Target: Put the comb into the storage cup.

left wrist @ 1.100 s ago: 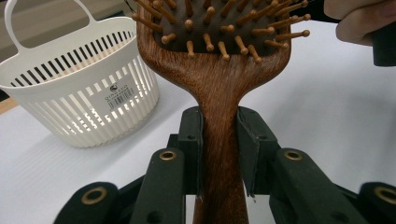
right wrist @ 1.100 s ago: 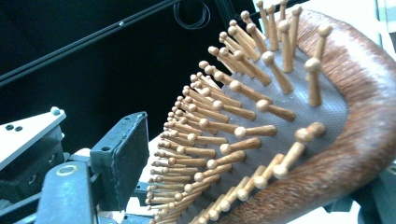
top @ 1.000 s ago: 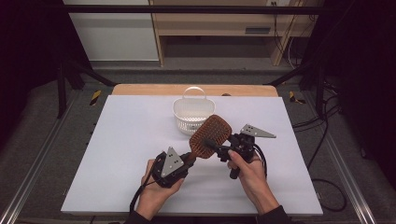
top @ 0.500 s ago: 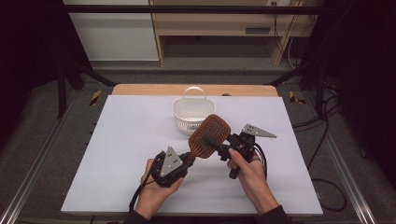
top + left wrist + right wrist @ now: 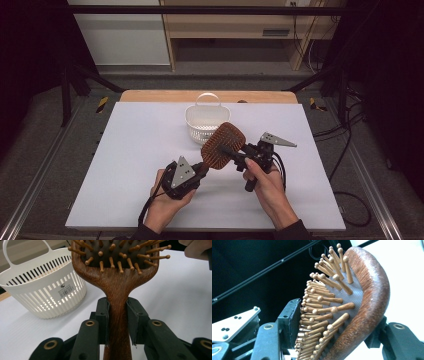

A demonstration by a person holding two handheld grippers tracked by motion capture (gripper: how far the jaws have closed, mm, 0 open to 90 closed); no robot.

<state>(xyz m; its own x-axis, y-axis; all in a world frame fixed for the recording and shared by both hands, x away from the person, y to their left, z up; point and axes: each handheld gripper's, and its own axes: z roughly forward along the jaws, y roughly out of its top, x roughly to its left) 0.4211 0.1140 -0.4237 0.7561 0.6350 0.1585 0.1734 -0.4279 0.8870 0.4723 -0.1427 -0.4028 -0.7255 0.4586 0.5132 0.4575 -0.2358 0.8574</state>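
Wooden hairbrush (image 5: pixel 223 146) is clamped by its handle in the left gripper (image 5: pixel 202 169). The right gripper (image 5: pixel 239 158), at its 4 o'clock, has just been closing and now pinches the brush head; a white basket (image 5: pixel 206 118) sits at 11 o'clock on the worktop (image 5: pixel 125 150).

Bright white table, dark surroundings, soft close-ups.

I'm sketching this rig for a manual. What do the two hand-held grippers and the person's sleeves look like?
Both are matte black. The left hand-held gripper and the right hand-held gripper each carry a grey three-cornered plate with small dark holes on top. The jaws are blocky black links with brass-coloured rivet rings at the joints. A black cable trails from each toward the person. The sleeves are dark.
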